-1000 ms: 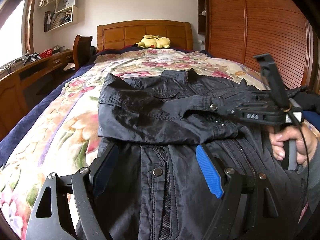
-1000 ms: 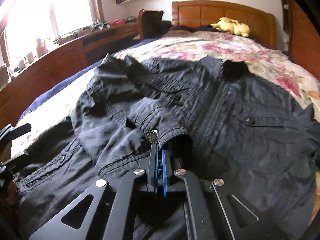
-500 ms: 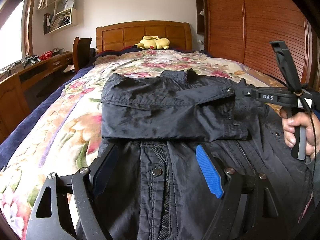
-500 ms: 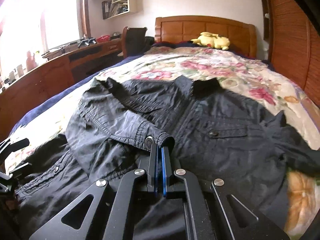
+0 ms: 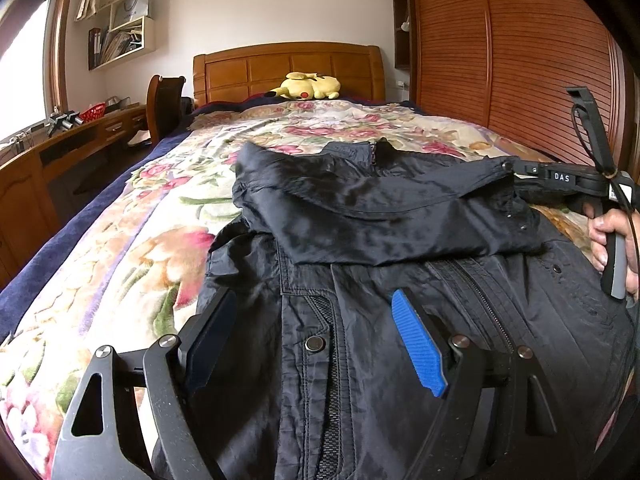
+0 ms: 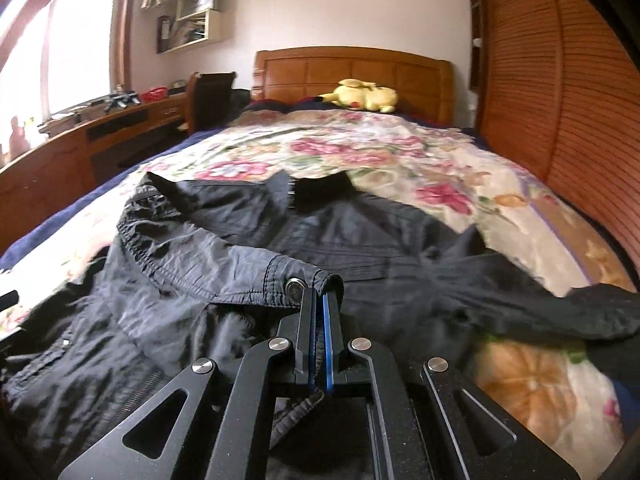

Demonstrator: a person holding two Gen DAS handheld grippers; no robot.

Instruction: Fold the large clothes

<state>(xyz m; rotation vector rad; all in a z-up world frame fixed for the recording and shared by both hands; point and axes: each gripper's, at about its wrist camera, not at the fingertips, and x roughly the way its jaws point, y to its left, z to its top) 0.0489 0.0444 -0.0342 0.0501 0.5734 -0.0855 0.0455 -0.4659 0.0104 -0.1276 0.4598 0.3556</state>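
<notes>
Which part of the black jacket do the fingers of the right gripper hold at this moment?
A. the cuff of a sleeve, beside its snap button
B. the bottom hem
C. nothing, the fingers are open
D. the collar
A. In the right wrist view the right gripper is shut on the sleeve cuff of the black jacket, right next to the snap button; the collar lies far ahead, untouched.

Both wrist views low, close over jacket (image 5: 360, 216), facing headboard (image 6: 352, 72).
</notes>
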